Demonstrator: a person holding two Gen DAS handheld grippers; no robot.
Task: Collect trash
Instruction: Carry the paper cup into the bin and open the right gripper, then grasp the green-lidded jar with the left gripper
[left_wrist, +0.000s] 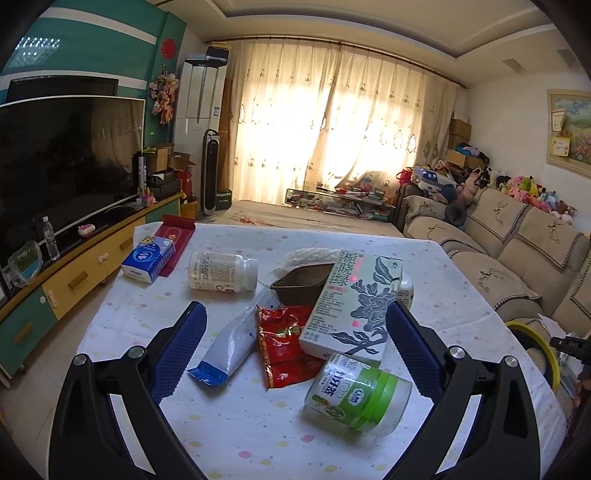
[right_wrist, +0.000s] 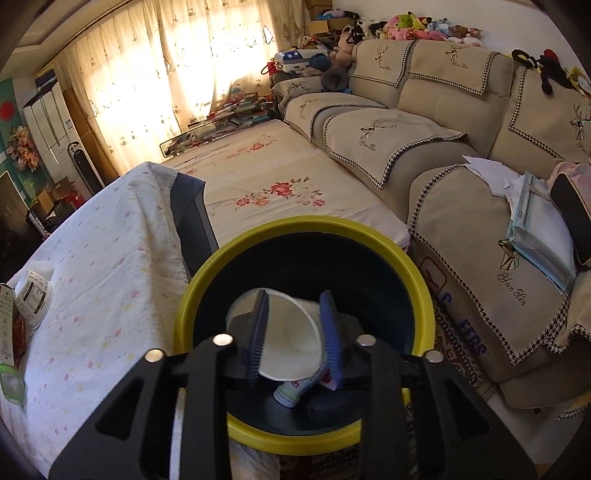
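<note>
- Right gripper (right_wrist: 295, 332): narrow, clamped on a white paper cup (right_wrist: 291, 343). Cup lies on its side between the pads, mouth facing the camera, long axis roughly along the fingers.
- Cup sits directly over the yellow-rimmed bin (right_wrist: 413, 273); dark bin interior surrounds it at every clock position. Something small and printed shows below the cup at 6 o'clock, can't tell what.
- Key relation: cup is inside the rim outline, bin straight below. My read: release is the only move left, no translation needed.
- Left gripper (left_wrist: 295, 332): spread wide, holding nothing, hovering above the clothed table (left_wrist: 229, 417).
- Trash left on the table, from the left claw: red foil packet (left_wrist: 284, 343) dead centre between the fingers; white tube (left_wrist: 232, 343) at 9 o'clock, long axis running 7 to 1; green-lidded jar (left_wrist: 358, 395) at 5 o'clock, on its side; tea box (left_wrist: 354, 306) at 2 o'clock; white bottle (left_wrist: 221, 271) at 11 o'clock, lying flat.
- Left arm is the nearer one for all of these; the packet looks the easiest next pick.
</note>
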